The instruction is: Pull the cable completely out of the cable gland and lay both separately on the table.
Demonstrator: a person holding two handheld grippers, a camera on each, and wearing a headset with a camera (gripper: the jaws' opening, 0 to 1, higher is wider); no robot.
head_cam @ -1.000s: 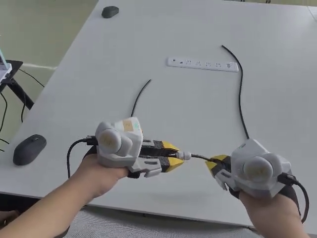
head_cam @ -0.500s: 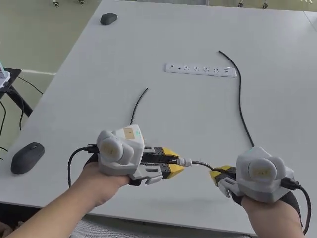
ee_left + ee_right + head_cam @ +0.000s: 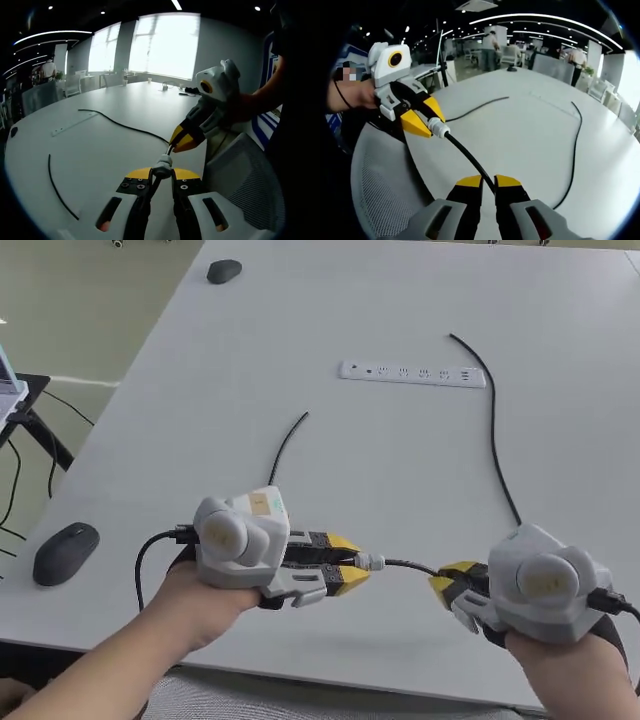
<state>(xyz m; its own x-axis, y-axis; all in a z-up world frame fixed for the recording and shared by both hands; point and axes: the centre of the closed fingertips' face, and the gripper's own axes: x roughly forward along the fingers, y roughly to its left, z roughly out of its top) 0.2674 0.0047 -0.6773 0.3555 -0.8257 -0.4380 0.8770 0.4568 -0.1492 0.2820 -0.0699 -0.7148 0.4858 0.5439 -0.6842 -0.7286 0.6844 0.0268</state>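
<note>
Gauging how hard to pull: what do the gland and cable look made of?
Gland: whitish and matte with no metallic shine, so probably moulded plastic. Cable: black, smooth jacket that lies in soft curves, likely rubber or PVC; cannot tell which.

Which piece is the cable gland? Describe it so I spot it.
Near the white table's front edge, the left hand-held gripper clamps the cable gland at its yellow tips. It is the only small pale fitting, with a black cable running from it into the right hand-held gripper.

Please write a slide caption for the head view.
The left gripper clamps the cable gland; the right gripper grips its cable.
</note>
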